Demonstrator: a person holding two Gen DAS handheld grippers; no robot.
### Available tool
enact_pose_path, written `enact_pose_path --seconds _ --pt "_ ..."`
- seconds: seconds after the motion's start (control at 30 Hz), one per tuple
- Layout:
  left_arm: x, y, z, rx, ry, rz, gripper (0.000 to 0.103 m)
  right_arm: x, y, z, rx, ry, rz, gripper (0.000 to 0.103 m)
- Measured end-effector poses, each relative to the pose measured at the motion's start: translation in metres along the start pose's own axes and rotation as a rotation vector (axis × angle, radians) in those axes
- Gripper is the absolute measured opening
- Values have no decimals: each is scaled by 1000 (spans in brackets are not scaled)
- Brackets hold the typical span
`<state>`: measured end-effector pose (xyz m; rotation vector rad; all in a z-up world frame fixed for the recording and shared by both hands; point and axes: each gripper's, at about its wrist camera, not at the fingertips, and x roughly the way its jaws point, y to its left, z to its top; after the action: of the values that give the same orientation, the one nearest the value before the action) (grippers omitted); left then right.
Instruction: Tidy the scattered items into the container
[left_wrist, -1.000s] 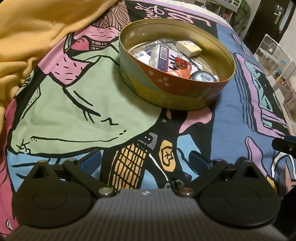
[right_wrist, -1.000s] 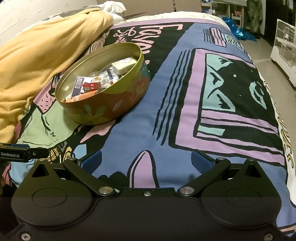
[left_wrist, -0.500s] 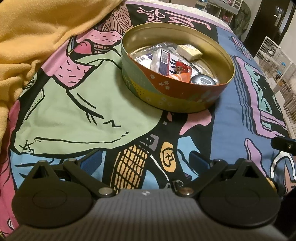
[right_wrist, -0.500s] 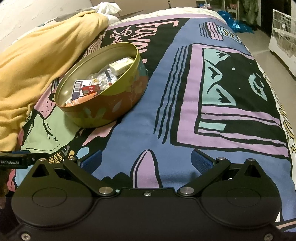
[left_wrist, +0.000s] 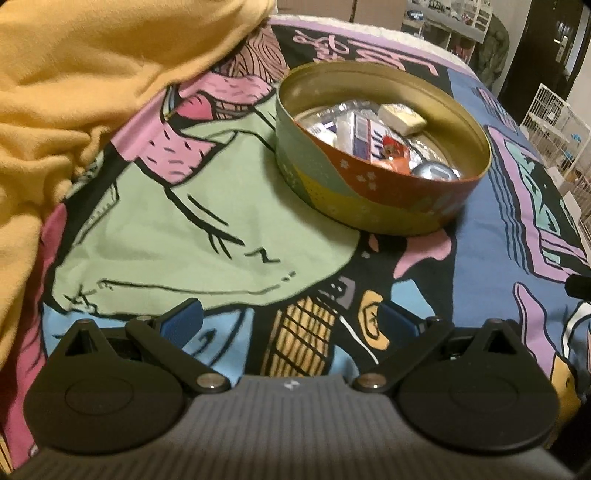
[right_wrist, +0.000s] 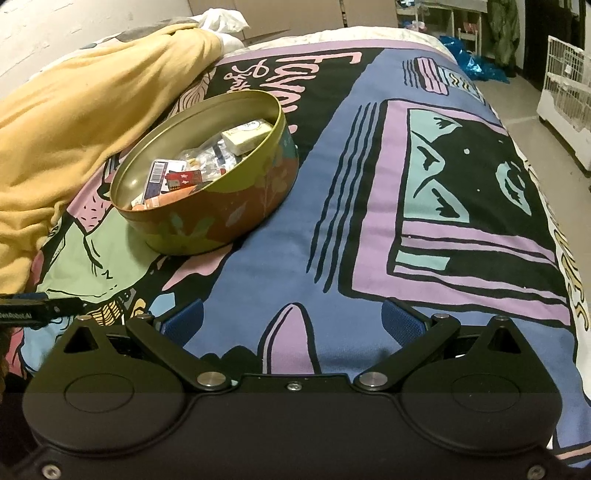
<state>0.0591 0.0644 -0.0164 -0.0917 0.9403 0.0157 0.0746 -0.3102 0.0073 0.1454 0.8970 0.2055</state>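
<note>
A round decorated tin (left_wrist: 369, 195) stands on the printed bedspread; it also shows in the right wrist view (right_wrist: 221, 218). Inside lie several small items: a cream bar (left_wrist: 402, 115), a blue and white packet (left_wrist: 364, 134), a red piece (left_wrist: 391, 144), a silver round thing (left_wrist: 436, 171). My left gripper (left_wrist: 290, 321) is open and empty, low over the spread, well short of the tin. My right gripper (right_wrist: 293, 321) is open and empty, to the right of the tin.
A yellow blanket (left_wrist: 74, 92) is bunched at the left, close to the tin; it also shows in the right wrist view (right_wrist: 74, 110). The bed's right edge drops to the floor, where white wire cages (right_wrist: 569, 92) stand.
Both grippers have drifted slightly; the tin now sits a little farther right and higher in the left view. Both stay open and empty.
</note>
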Motion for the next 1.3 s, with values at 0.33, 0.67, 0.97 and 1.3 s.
enact_pose_path --seconds 0.33,0.67,0.97,1.3 --pt "-19 20 2 -35 -66 1 103 -9 13 -4 -42 -20 -16 103" --pt "-30 12 -1 0 -84 -5 103 -2 23 -9 -30 5 19 103" --pt "-20 -1 6 36 -72 5 103 9 19 -7 5 36 33 103" --pt "8 -12 2 43 -38 7 103 26 18 -7 16 84 25 103"
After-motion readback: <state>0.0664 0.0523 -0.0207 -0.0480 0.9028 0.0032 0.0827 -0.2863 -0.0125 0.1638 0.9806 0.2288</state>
